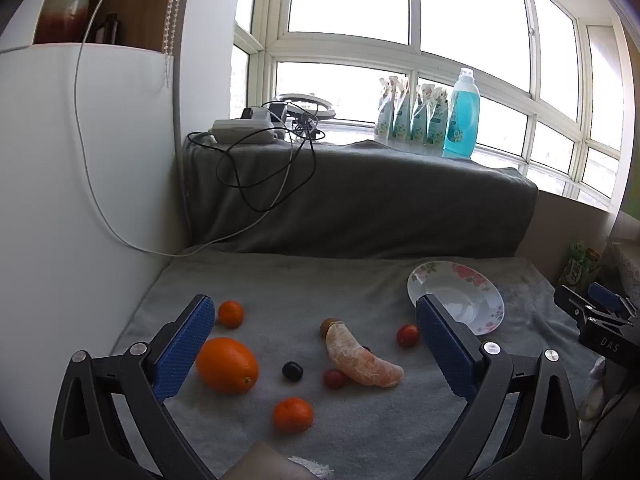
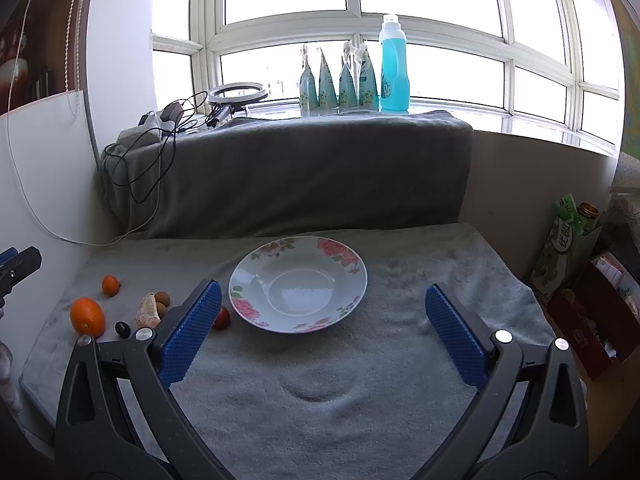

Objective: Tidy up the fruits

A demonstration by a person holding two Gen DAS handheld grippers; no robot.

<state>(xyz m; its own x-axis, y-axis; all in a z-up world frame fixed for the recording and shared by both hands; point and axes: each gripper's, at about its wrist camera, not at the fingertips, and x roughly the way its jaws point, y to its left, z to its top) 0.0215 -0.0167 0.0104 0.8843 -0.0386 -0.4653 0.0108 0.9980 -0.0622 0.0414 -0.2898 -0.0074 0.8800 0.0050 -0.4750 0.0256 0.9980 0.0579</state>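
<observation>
Fruit lies loose on a grey towel (image 1: pixel 360 432): a large orange (image 1: pixel 227 365), two small mandarins (image 1: pixel 231 313) (image 1: pixel 293 414), a peeled citrus segment (image 1: pixel 362 360), a dark grape (image 1: pixel 292 371), a red cherry tomato (image 1: pixel 407 335), a reddish grape (image 1: pixel 334 378) and a brown longan (image 1: pixel 329 325). My left gripper (image 1: pixel 316 336) hovers open above them, empty. A floral plate (image 2: pixel 298 283) sits empty ahead of my open right gripper (image 2: pixel 322 312). The orange (image 2: pixel 87 316) and segment (image 2: pixel 148 312) lie left of that plate.
A raised ledge draped in dark grey cloth (image 2: pixel 300 172) backs the towel, with cables and a power strip (image 1: pixel 244 130) on it. A blue detergent bottle (image 2: pixel 394 70) and pouches (image 2: pixel 340 80) stand on the sill. A white panel (image 1: pixel 80 200) walls the left; boxes (image 2: pixel 588 304) crowd the right.
</observation>
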